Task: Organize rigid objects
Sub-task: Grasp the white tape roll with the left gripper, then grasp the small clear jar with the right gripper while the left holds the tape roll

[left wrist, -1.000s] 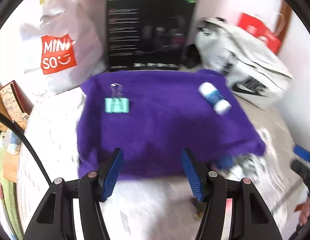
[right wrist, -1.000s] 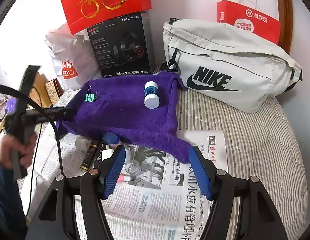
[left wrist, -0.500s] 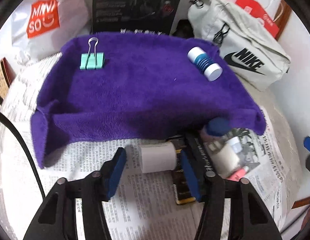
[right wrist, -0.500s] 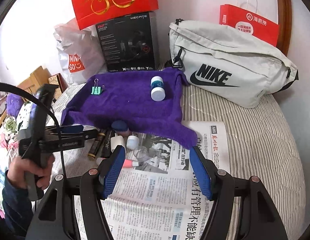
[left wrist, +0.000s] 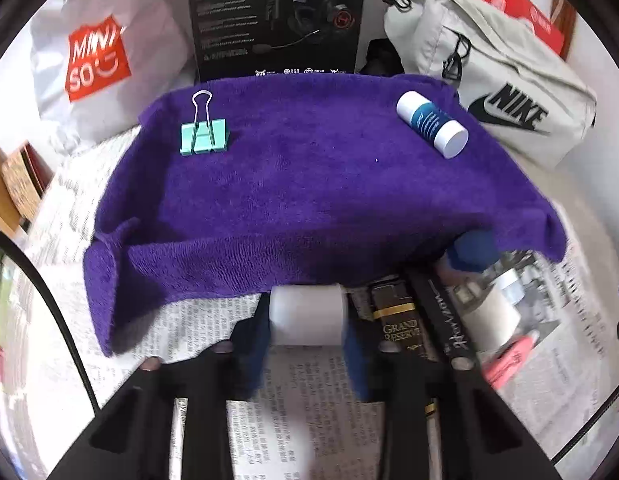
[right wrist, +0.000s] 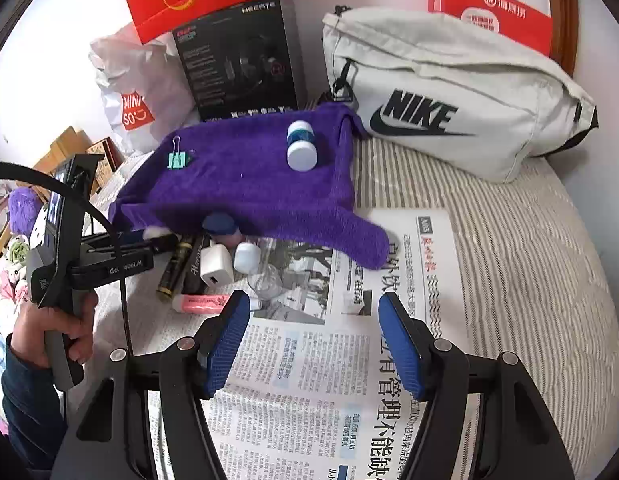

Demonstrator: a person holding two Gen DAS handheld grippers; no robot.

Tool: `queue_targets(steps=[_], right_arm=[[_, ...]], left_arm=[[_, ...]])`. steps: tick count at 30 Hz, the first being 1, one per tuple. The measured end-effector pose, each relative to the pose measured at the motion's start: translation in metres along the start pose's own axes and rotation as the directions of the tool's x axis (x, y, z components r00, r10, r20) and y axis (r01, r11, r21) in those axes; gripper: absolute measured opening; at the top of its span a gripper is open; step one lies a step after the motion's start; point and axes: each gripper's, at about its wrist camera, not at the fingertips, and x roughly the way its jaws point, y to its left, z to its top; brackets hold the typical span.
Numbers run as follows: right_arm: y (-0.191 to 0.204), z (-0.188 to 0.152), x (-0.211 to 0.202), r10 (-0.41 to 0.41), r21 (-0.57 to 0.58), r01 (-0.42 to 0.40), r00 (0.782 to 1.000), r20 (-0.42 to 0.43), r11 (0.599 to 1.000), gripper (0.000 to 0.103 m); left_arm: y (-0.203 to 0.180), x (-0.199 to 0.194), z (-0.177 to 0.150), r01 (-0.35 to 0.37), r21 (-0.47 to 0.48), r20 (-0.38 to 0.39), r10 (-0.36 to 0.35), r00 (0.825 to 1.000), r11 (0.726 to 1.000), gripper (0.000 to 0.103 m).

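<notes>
On purple towel (left wrist: 309,184): 1 binder clip (left wrist: 204,136), 1 bottle (left wrist: 431,123) | L tongs (left wrist: 307,336) gripping white cylinder (left wrist: 307,314) | R tongs (right wrist: 313,340) wide

I see the binder clip (left wrist: 204,134) on the left part of the towel (left wrist: 309,184) and the small bottle (left wrist: 431,123) on its right. Behind the towel stands a box (left wrist: 277,20), and before it the roll (left wrist: 307,314) lies on the newspaper (left wrist: 305,412).

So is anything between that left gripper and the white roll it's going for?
No. The white roll already sits between the left gripper's fingers, with nothing in the gap. The purple towel's edge hangs just behind the roll, and a black tube lies right beside it.
</notes>
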Motion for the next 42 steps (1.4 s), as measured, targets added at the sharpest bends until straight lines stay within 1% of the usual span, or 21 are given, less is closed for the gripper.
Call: queue_targets(steps=[4,7,12,15,18,21,23,25,27,31,32,35,42], right_arm=[[0.001,-0.005,0.016,0.022,-0.003,-0.022,1.0,-0.013,1.0,0.066],[0.005,-0.003,0.032,0.044,0.005,-0.044,0.999,-0.027,0.999,0.066],[0.018,0.003,0.052,0.079,-0.022,-0.08,0.997,-0.024,0.997,0.066],[0.024,0.007,0.062,0.077,-0.035,-0.078,0.997,-0.031,0.996,0.065],[0.028,0.009,0.071,0.062,-0.057,-0.064,0.997,-0.037,0.996,0.062],[0.029,0.011,0.079,0.064,-0.054,-0.066,0.997,-0.045,0.996,0.055],[0.032,0.01,0.084,0.062,-0.077,-0.067,0.997,-0.054,0.995,0.04],[0.037,0.01,0.084,0.028,-0.129,-0.033,0.999,-0.041,0.991,0.036],[0.037,0.01,0.084,0.024,-0.146,-0.03,0.999,-0.045,0.989,0.027],[0.028,0.008,0.079,-0.052,-0.154,0.045,0.998,-0.036,0.987,0.027],[0.027,0.007,0.078,-0.059,-0.158,0.053,0.998,-0.037,0.986,0.027],[0.024,0.003,0.08,-0.068,-0.159,0.061,0.997,-0.039,0.985,0.027],[0.024,-0.004,0.079,-0.071,-0.167,0.074,0.997,0.021,0.983,0.027]], left_arm=[[0.003,-0.002,-0.006,0.018,0.001,0.023,-0.018,1.0,1.0,0.029],[0.002,-0.003,-0.011,0.011,0.011,0.041,-0.011,0.999,1.0,0.03],[0.001,-0.006,-0.017,0.003,0.014,0.067,-0.004,0.998,1.0,0.03],[0.003,-0.007,-0.018,0.01,0.001,0.078,-0.01,0.997,1.0,0.03],[0.004,-0.007,-0.02,0.015,-0.002,0.086,-0.015,0.996,1.0,0.03],[0.004,-0.008,-0.02,0.014,-0.002,0.09,-0.014,0.996,1.0,0.03],[0.004,-0.008,-0.02,0.015,-0.003,0.094,-0.015,0.995,1.0,0.03],[0.004,-0.008,-0.021,0.018,-0.005,0.095,-0.017,0.995,1.0,0.03],[0.004,-0.008,-0.021,0.019,-0.006,0.096,-0.018,0.995,1.0,0.03],[0.004,-0.008,-0.021,0.02,-0.007,0.096,-0.019,0.995,1.0,0.03],[0.004,-0.008,-0.021,0.019,-0.007,0.096,-0.019,0.995,1.0,0.03],[0.004,-0.009,-0.02,0.019,-0.007,0.095,-0.018,0.995,1.0,0.03],[0.004,-0.009,-0.02,0.019,-0.008,0.096,-0.018,0.995,1.0,0.03]])
